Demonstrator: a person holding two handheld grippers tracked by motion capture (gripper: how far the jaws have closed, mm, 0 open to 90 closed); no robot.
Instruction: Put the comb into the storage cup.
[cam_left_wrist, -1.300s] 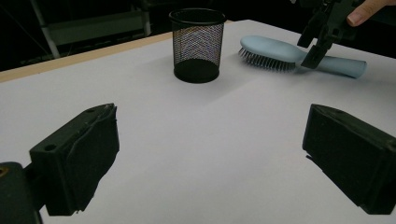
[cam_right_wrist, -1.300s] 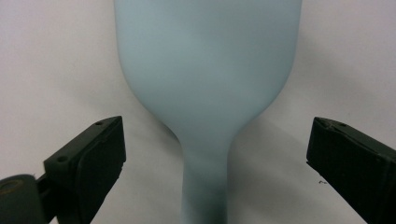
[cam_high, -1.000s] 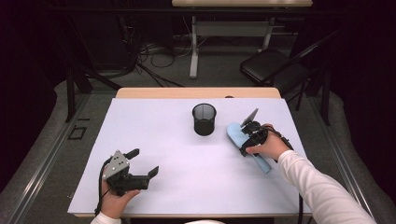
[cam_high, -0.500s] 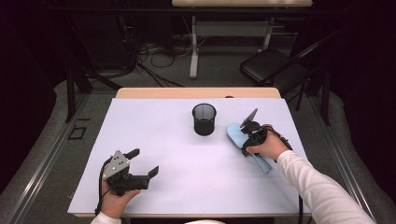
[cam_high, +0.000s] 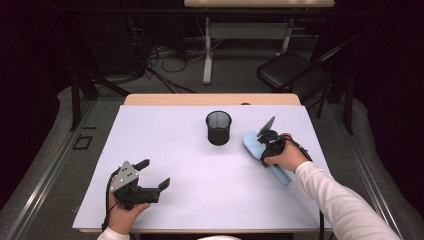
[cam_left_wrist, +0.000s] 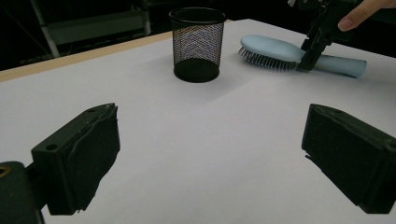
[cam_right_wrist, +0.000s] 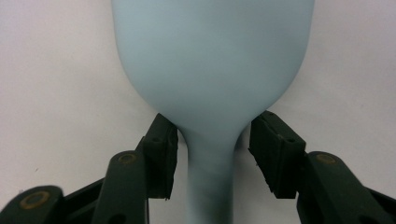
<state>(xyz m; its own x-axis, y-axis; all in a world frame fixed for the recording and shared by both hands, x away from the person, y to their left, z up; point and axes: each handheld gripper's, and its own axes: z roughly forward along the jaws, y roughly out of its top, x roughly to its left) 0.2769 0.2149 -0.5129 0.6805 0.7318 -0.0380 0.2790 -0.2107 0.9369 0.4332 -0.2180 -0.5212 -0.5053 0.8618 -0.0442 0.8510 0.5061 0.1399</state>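
You are working in what looks like a lab or recording studio, not a home. Your counter (cam_high: 165, 150) wears a plain white sheet and stands among dark curtained walls. Beyond its far edge, loose cables (cam_high: 165, 55) trail over grey carpet, beside a bare table frame (cam_high: 207, 45) and a black folding chair (cam_high: 290, 70).

High view: overhead, facing forward and down on the white-covered table (cam_high: 200, 165). Left gripper view: low, distant, sharing the black mesh cup (cam_left_wrist: 196, 43) and pale blue plastic hairbrush (cam_left_wrist: 299, 54). Right gripper view: close above hairbrush neck.
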